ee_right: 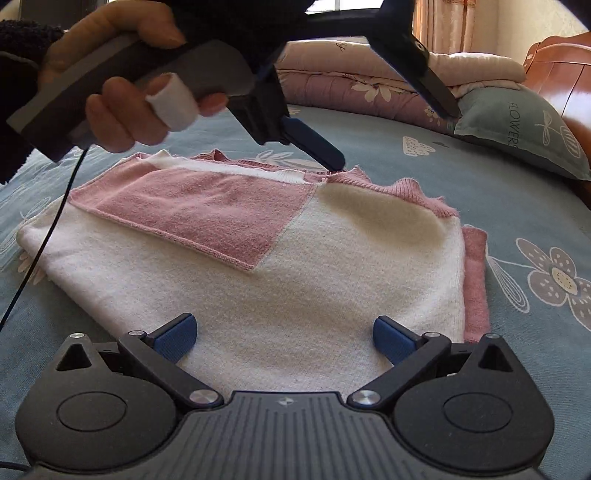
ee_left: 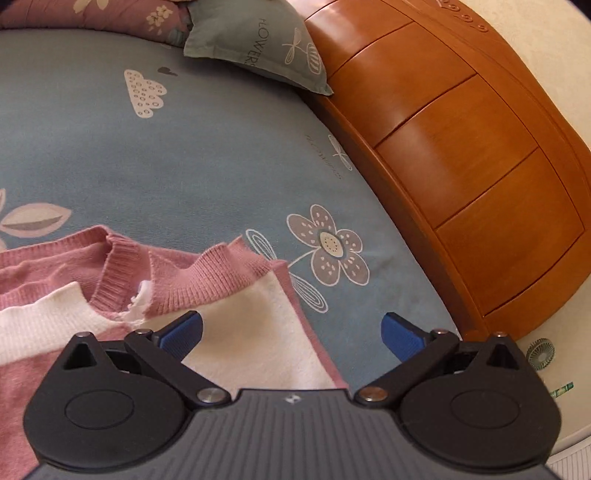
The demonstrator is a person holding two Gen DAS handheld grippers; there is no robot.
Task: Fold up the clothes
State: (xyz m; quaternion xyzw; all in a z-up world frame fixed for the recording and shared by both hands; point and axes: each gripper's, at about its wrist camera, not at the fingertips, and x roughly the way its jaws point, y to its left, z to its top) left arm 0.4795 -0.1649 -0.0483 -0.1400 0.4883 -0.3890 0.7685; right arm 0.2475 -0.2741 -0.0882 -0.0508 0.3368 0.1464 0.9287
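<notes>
You have bright daylight in both views, coming from the window [ee_right: 354, 5] far ahead of your right tongs [ee_right: 283, 338]. Soft shadow lies on the sweater [ee_right: 258, 295] just ahead of them. Pale glare streaks the wooden headboard [ee_left: 461, 147] right of your left tongs [ee_left: 291, 332]. Fisheye bending curves the bed [ee_left: 184, 147] edge and headboard; corners go dark. Focus is sharp; only the hand [ee_right: 122, 96] shows slight blur.

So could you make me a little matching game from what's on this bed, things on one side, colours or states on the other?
Things:
1. sweater
2. pillow
3. headboard
4. left gripper

Descriptions:
A. orange-brown wood
B. pink and white, folded on the bed
C. open, fingers spread over the collar end
D. grey-green, printed FLOWERS

Pairs: 1-B, 2-D, 3-A, 4-C
</notes>
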